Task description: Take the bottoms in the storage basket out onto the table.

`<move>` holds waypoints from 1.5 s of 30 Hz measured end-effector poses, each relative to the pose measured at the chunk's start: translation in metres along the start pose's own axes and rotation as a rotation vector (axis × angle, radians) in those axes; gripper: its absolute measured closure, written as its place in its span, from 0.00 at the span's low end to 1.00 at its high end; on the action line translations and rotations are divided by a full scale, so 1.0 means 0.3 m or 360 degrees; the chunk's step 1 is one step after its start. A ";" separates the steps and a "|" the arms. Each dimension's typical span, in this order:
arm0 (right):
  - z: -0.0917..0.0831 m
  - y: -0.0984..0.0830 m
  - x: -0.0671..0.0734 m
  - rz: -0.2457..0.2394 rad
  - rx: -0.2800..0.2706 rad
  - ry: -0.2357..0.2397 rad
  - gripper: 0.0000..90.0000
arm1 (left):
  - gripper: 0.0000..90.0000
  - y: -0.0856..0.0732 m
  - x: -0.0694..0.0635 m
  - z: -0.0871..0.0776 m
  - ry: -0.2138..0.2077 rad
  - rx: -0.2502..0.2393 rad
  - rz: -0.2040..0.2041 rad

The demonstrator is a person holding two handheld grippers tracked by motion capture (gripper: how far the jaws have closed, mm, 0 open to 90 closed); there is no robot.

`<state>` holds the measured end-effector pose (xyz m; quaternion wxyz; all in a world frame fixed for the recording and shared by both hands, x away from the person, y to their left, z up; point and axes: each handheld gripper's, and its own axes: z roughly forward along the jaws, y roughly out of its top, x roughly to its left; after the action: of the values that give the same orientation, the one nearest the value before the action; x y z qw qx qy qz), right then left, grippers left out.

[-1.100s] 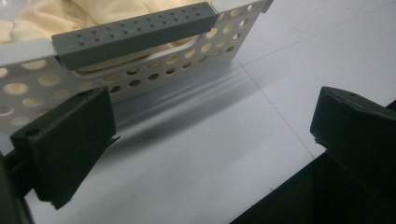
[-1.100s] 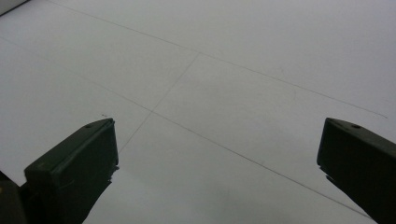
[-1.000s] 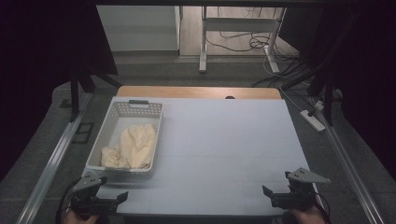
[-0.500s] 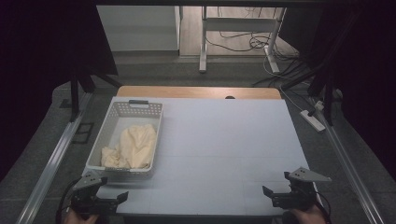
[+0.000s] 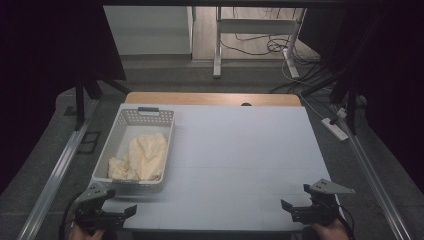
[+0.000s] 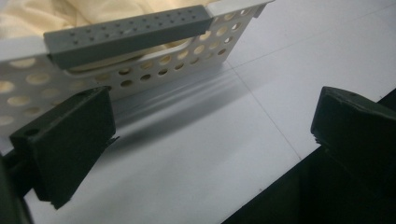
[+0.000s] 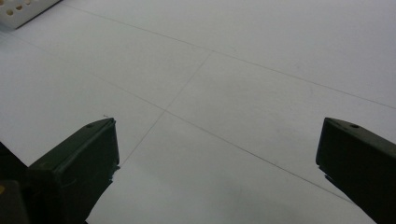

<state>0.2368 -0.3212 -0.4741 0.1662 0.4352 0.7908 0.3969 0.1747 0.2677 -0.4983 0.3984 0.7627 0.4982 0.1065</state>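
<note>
Both grippers rest at the near table edge, jaws spread wide, nothing held. Left gripper (image 5: 102,212) sits at 7 o'clock; right gripper (image 5: 312,210) at 5 o'clock, well apart from the work. Just beyond the left gripper, at its 12 o'clock, stands the white basket (image 5: 112,150), long axis running near to far. Cream cloth (image 5: 142,157) lies bunched inside, toward the near end. Judgement: the left gripper is much nearer; likely reach is forward over the basket's near handle (image 6: 126,32).
</note>
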 end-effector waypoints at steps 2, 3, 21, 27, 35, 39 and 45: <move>0.002 0.000 0.002 -0.0009 0.0008 -0.0004 0.00 | 0.00 0.004 -0.005 -0.004 0.0005 -0.0017 0.0019; 0.002 0.001 0.003 -0.0011 0.0013 -0.0003 0.00 | 0.00 0.007 -0.006 -0.008 0.0009 -0.0024 0.0028; 0.007 0.002 0.006 -0.0023 0.0035 -0.0012 0.00 | 0.00 0.034 -0.002 -0.011 -0.0030 -0.0015 0.0130; 0.008 0.002 0.005 -0.0019 0.0041 -0.0012 0.00 | 0.00 0.054 -0.008 -0.026 -0.0006 -0.0033 0.0102; 0.012 0.003 0.007 -0.0021 0.0061 -0.0018 0.00 | 0.00 0.085 -0.017 -0.034 0.0053 -0.0015 0.0109; 0.013 0.003 0.006 -0.0020 0.0062 -0.0017 0.00 | 0.00 0.099 -0.015 -0.031 0.0067 -0.0014 0.0115; 0.015 0.003 0.006 -0.0023 0.0063 -0.0016 0.00 | 0.00 0.116 -0.008 -0.018 0.0065 -0.0022 0.0129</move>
<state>0.2389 -0.3172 -0.4760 0.1644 0.4346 0.8009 0.3777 0.1940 0.2619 -0.4695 0.3888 0.7770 0.4743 0.1416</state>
